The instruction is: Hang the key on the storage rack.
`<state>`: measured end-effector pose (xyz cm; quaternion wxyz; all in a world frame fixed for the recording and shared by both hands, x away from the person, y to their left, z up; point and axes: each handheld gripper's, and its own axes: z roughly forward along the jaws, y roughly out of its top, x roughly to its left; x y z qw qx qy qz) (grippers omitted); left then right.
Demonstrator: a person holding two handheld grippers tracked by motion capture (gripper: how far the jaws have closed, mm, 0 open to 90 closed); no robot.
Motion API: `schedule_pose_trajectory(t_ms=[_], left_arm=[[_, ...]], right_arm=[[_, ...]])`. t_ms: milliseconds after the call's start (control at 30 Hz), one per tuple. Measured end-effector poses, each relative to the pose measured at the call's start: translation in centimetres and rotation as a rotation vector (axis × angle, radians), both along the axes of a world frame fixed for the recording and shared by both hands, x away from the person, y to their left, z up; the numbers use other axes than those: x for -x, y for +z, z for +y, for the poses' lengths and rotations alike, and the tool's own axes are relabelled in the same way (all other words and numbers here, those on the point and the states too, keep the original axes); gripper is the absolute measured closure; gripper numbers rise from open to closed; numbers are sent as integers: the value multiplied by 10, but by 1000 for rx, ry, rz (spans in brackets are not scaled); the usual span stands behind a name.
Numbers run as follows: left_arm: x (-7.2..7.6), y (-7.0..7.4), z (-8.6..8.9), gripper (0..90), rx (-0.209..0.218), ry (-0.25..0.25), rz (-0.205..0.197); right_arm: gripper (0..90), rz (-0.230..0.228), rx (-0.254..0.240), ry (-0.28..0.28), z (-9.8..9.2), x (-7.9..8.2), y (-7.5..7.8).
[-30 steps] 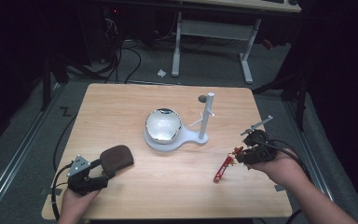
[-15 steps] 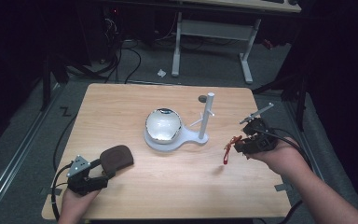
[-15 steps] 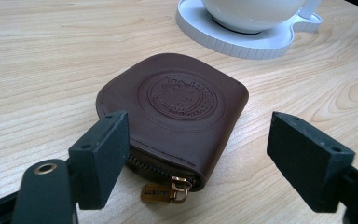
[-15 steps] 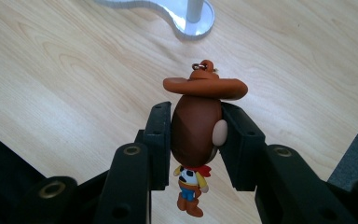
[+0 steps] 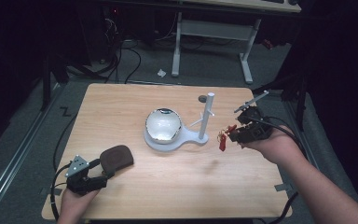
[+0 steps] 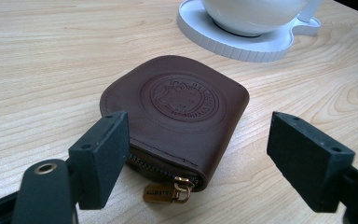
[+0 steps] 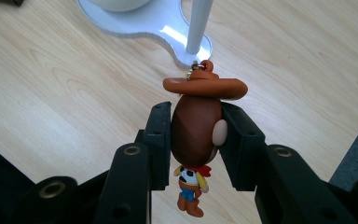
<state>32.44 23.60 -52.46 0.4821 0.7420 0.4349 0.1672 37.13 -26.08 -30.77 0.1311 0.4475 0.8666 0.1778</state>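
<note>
My high view's pretty dim, dark all round the edges; both gripper views look bright, sharp, soft-shadowed.

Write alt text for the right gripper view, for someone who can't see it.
The right gripper has its two black jaws shut on the head of a small cowboy figure keychain, held above a light wooden table. Beyond it stands a white stand's base and post.

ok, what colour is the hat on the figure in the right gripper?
Orange-brown, a cowboy hat on the figure. The right gripper view shows it best.
</note>
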Motion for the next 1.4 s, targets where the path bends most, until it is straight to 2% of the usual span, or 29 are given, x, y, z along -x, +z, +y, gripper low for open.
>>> schedule_pose_trajectory(t_ms=[400, 967, 1400], left_arm=[[0, 0, 1, 217, 5, 0, 0], [0, 0, 2, 218, 12, -1, 0], [0, 0, 3, 218, 15, 2, -1]], right_arm=[[662, -31, 1, 20, 16, -14, 17], [662, -64, 6, 45, 35, -24, 34], [662, -82, 0, 15, 28, -36, 36]])
